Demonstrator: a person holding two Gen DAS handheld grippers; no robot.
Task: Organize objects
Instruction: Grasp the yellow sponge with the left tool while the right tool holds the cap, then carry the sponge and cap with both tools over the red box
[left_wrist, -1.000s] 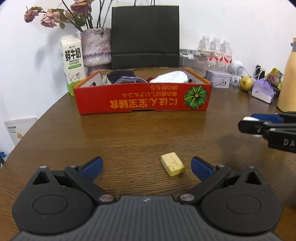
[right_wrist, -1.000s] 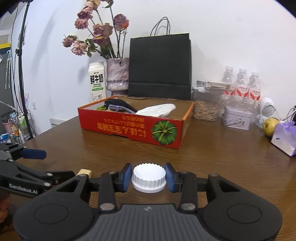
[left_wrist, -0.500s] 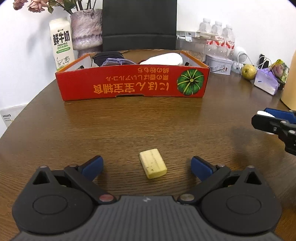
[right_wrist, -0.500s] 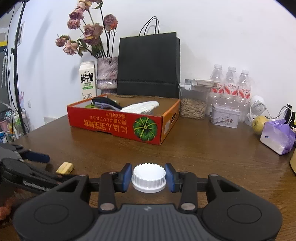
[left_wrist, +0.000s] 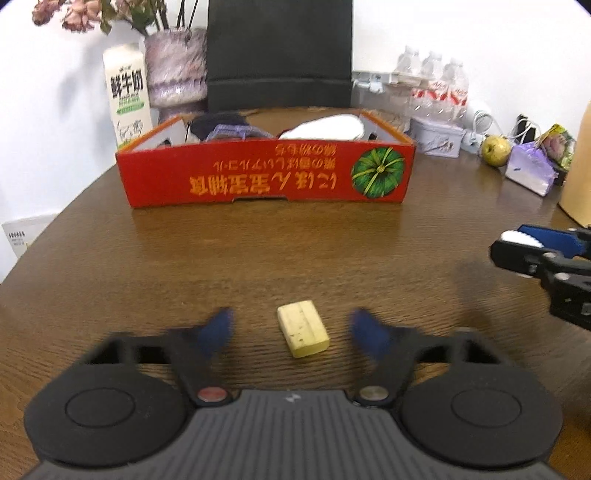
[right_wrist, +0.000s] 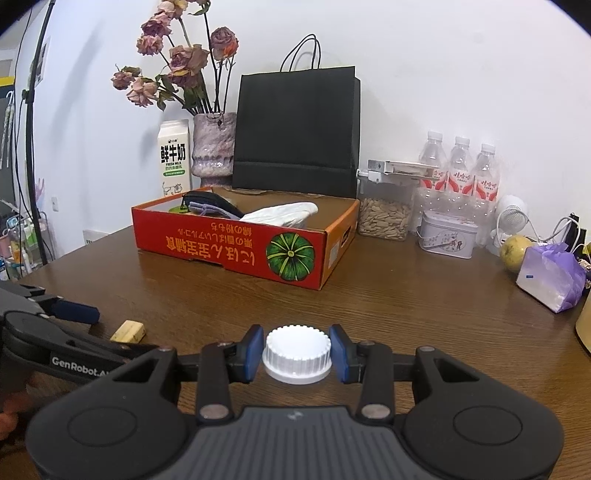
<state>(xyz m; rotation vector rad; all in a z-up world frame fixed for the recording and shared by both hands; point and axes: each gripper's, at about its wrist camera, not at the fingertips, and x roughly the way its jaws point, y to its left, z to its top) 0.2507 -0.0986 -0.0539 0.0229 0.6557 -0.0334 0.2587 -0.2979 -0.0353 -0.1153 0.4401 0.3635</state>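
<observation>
Left tool (left_wrist: 291, 332) was closing, its fingers motion-blurred, the yellow block (left_wrist: 303, 328) between them untouched. Right tool (right_wrist: 297, 354) stayed clamped on the white cap (right_wrist: 296, 352), partly cut off in the left view.

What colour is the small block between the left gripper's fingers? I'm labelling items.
Pale yellow block with tiny dark specks, clearest in the left wrist view.

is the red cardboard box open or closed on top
Open. The red box has no lid or flaps over it: dark cloth items and a white bundle show above its rim in both views.
</observation>
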